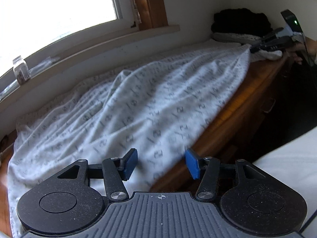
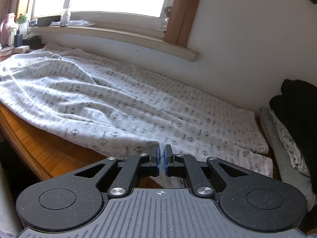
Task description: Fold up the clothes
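Partly blurred patterned garment (image 1: 138, 103), left gripper (image 1: 161, 163) fingers apart, right gripper (image 2: 162, 158) pinching its hem.

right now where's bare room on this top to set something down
Only the bare wood strip along the front edge, beside the patterned cloth. The cloth covers the rest back to the wall. The right end is crowded by the stack of clothes.

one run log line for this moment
task: fold clothes | left gripper: open, over patterned white garment | right gripper: shut on garment edge | surface: wooden table
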The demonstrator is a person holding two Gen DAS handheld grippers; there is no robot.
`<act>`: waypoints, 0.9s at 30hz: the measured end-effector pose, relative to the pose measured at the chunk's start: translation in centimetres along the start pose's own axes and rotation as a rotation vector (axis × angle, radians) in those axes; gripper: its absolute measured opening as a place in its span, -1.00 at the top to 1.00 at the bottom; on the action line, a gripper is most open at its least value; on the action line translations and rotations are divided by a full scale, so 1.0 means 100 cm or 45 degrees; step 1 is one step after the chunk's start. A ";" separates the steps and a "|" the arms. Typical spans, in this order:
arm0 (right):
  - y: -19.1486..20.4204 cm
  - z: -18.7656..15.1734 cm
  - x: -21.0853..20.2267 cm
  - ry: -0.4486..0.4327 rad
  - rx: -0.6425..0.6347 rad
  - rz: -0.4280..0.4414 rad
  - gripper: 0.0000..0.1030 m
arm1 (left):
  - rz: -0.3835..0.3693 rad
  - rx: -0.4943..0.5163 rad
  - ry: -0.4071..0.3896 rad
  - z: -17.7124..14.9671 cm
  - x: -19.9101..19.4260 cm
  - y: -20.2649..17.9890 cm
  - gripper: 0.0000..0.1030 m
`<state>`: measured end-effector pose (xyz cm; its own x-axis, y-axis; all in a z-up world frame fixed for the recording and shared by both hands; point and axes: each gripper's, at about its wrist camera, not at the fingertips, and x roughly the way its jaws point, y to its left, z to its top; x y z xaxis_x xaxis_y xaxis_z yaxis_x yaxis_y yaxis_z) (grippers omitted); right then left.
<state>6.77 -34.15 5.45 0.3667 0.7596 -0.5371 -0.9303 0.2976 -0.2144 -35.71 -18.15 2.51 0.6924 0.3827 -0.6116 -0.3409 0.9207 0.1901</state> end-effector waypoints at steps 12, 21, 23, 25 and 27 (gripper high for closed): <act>-0.003 0.007 0.004 -0.017 0.004 -0.003 0.88 | -0.106 -0.115 -0.054 0.015 -0.002 0.030 0.93; -0.017 0.024 0.043 -0.025 0.193 -0.056 0.87 | -0.104 -0.403 -0.068 0.061 0.038 0.107 0.91; -0.019 0.024 0.064 0.031 0.262 -0.090 0.86 | -0.076 -0.394 -0.047 0.062 0.043 0.107 0.82; -0.018 0.023 0.073 0.046 0.273 -0.107 0.81 | -0.045 -0.381 -0.033 0.062 0.046 0.105 0.58; -0.017 0.022 0.076 0.043 0.282 -0.117 0.72 | -0.003 -0.364 -0.033 0.062 0.043 0.102 0.31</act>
<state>11.15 -27.64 3.54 0.4461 0.7049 -0.5515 -0.8698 0.4867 -0.0815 -32.26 -6.61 6.53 0.7082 0.3854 -0.5916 -0.5018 0.8641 -0.0378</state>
